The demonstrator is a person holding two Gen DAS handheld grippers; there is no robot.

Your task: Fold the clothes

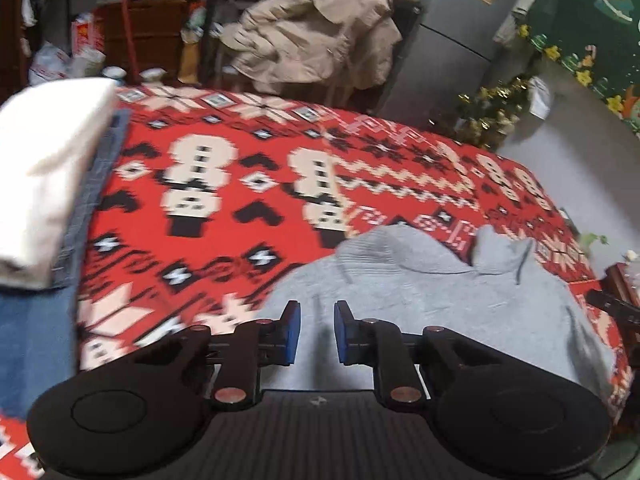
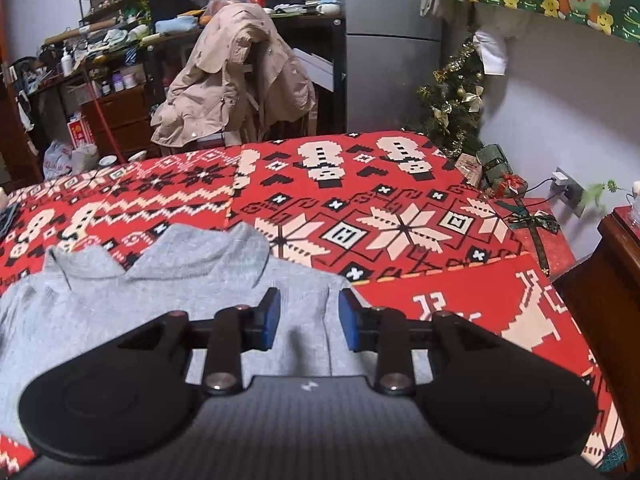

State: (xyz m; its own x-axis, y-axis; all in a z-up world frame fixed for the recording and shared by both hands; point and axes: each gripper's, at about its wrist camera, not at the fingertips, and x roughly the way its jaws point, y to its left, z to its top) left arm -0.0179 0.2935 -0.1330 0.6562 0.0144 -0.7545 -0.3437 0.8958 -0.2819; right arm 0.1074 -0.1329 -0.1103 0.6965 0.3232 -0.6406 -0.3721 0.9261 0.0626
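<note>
Red patterned knit blanket [image 2: 400, 208] covers the bed, with a soft grey knitted sweater [image 2: 168, 280] spread at its 6 o'clock edge. Left gripper [image 1: 317, 330] and right gripper [image 2: 308, 320] hover over the sweater, blue-padded jaws apart and gripping nothing.

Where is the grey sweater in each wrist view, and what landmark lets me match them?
Left wrist: grey sweater lies lower centre to right, under and ahead of the open left gripper.
Right wrist: grey sweater lies lower left to centre, under the open right gripper.
Shared landmark: beige jacket draped over a chair beyond the red blanket.
</note>
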